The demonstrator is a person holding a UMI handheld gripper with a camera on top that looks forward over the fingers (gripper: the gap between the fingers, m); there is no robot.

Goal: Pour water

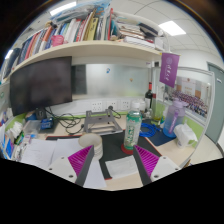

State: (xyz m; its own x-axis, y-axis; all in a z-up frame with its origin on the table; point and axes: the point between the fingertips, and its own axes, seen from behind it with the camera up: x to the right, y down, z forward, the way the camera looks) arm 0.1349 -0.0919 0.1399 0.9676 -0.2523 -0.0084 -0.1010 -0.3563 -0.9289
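Note:
A green bottle (132,130) with a pale cap stands upright on a red base on the desk, just ahead of my right finger. A white cup-like thing (90,146) stands close to my left finger's tip. My gripper (114,162) is open and empty, low over the desk, with its magenta pads (81,160) wide apart. A white sheet of paper (123,168) lies on the dark desk between the fingers. No water level shows in either vessel.
A dark monitor (40,86) stands at the left. A shelf of books (80,35) runs above. A grey device (101,121) sits behind the bottle. A wine bottle (150,97), a purple banner (169,68) and crumpled white stuff (186,135) are at the right.

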